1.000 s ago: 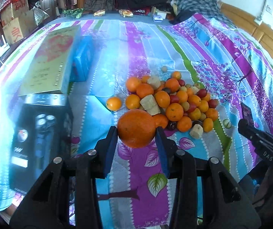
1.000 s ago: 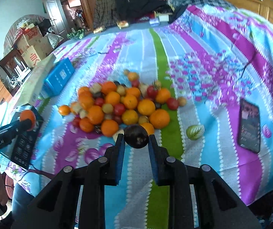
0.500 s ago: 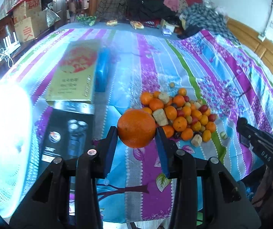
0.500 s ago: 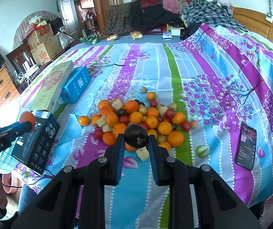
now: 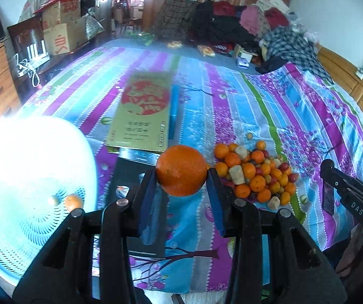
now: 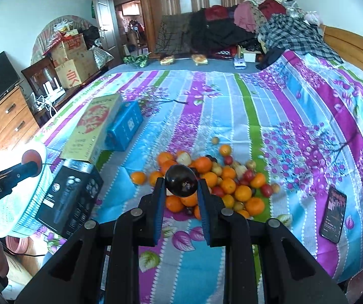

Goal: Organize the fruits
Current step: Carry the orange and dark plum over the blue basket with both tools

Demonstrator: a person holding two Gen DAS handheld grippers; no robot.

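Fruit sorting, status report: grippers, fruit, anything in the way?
Left gripper shut on orange. Right gripper shut on plum. Pile on bed; basket at left holds an orange. Nothing in the way.

Orange orange (image 5: 181,170), dark purple plum (image 6: 181,180)

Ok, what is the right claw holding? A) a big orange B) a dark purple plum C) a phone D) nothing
B: in the right wrist view, the right claw is shut on a dark purple plum; the big orange is in the left claw, and the phone lies on the bedspread.
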